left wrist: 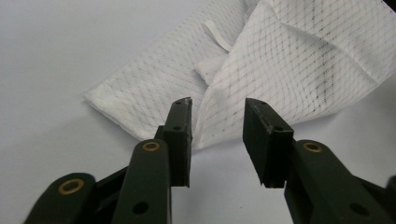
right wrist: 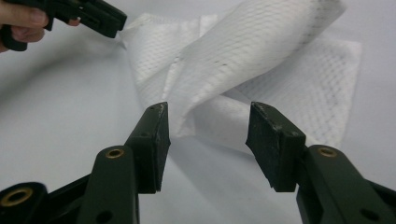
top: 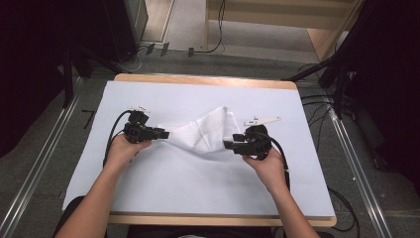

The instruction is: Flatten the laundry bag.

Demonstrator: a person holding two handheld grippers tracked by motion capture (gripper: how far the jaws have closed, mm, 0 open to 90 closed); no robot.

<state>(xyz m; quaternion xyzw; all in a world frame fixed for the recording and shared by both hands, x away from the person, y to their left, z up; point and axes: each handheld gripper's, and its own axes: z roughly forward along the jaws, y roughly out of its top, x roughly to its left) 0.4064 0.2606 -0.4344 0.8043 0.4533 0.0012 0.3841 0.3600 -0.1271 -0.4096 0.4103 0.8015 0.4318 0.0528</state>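
High view: a white mesh cloth (top: 205,131) lies crumpled and partly folded near the middle of the table (top: 148,183), which is covered by a pale sheet. The left gripper (top: 162,133) sits at the cloth's left end, the right gripper (top: 229,145) at its near right edge; each is held in a hand coming from the near side. Around the table: grey floor, metal rails either side, cables, dark stands, and a wooden frame beyond the far edge. Left gripper view: jaws spread, nothing pinched; the cloth (left wrist: 261,70) lies just ahead, one folded edge reaching toward the gap without touching the pads. A small white tag (left wrist: 217,36) shows on the fabric. Right gripper view: jaws likewise spread and empty; a raised fold of the cloth (right wrist: 243,60) stands just beyond the tips, and the left gripper (right wrist: 119,21) rests at the cloth's far corner. Assessment: the cloth appears light, thin and limp; it should bunch and drape when lifted and carry no risk of breakage. Best hold is judged to be at a corner or a hemmed edge, pinching all layers there, since a loose single ply may slip from the pads
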